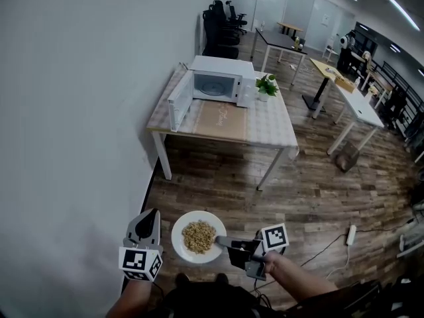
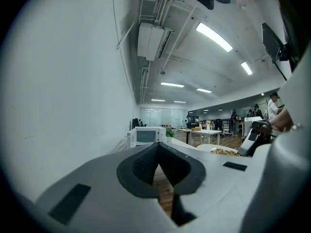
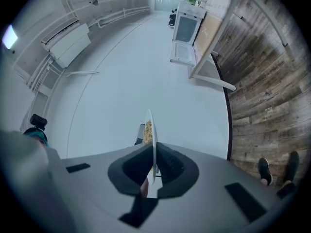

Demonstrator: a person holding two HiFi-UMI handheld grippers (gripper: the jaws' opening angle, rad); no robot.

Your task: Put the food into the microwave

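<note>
right gripper [image 1: 224,242] clamped on one edge of the white plate [image 1: 180,242], jaws almost fully together with only the thin rim between them; plate held out level, food [image 1: 199,236] heaped at its middle. left gripper [image 1: 147,225] closed and empty, just beside the plate's opposite side, apart from it and giving no support. microwave [image 1: 215,85] stands on the table [image 1: 265,131] across the floor, well apart, its door [image 1: 179,103] standing open. risks, as judged: a one-sided edge grip leaves the plate free to droop or twist while carried, spilling loose food; the rim could slip from the pads; on entry the plate may strike the open door or the cavity edge.
</note>
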